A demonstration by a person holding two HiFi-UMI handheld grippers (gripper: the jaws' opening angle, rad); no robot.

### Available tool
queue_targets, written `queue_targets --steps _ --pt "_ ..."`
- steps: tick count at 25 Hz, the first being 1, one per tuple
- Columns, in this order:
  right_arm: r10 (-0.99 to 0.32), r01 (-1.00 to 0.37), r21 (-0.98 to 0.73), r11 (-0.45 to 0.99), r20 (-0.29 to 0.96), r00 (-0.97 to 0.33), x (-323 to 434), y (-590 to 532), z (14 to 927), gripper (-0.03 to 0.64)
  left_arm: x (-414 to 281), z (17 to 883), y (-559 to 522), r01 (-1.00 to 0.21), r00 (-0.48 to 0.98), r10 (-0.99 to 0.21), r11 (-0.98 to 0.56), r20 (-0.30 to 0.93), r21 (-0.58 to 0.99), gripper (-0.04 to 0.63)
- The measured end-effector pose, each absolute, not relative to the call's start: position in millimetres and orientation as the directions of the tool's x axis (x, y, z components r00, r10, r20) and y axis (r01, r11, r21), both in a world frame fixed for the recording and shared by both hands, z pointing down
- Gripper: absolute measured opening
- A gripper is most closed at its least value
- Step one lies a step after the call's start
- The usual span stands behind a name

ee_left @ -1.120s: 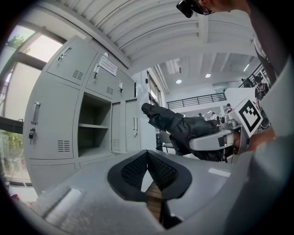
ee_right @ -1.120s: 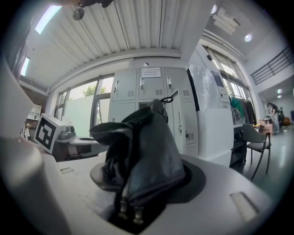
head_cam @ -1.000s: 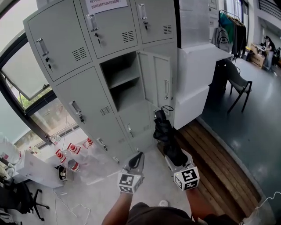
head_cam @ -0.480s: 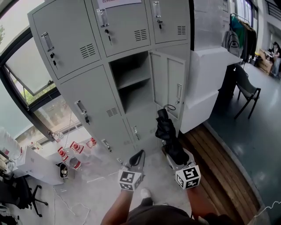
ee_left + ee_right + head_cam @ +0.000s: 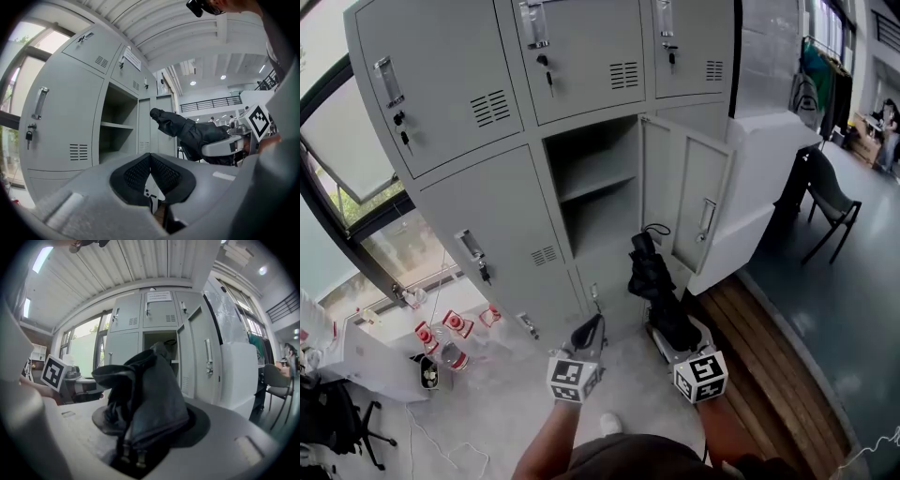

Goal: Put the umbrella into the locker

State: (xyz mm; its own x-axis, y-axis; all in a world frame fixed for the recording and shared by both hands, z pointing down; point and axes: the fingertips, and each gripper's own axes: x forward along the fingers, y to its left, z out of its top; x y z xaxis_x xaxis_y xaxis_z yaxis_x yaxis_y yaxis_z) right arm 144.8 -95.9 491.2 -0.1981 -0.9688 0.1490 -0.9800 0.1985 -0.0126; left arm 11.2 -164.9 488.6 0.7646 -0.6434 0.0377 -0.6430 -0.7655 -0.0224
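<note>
Pinching one folded black umbrella in our right gripper, we face one open locker; our left gripper has its jaws pressed together, empty.

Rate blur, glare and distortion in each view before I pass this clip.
Head view: sharp, but the grey metal lockers bow outward. Left gripper view: fisheye, dark corners, bright window. Right gripper view: the folded black umbrella looms close, slightly soft.
</note>
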Motion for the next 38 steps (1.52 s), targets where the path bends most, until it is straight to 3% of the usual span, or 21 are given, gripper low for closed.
queue_targets --steps 17,38 --pt "-0.962 -0.979 -0.021 0.200 0.184 -0.201 104 -184 503 0.235 -19 491 -254 -0.605 0.795 -0.605 -0.796 0.037 -0.018 0.005" --pt "-0.921 -0.952 -0.015 0.307 0.249 -0.301 125 -278 525 0.235 -8 502 -330 -0.704 0.710 -0.702 -0.709 0.062 0.037 0.005"
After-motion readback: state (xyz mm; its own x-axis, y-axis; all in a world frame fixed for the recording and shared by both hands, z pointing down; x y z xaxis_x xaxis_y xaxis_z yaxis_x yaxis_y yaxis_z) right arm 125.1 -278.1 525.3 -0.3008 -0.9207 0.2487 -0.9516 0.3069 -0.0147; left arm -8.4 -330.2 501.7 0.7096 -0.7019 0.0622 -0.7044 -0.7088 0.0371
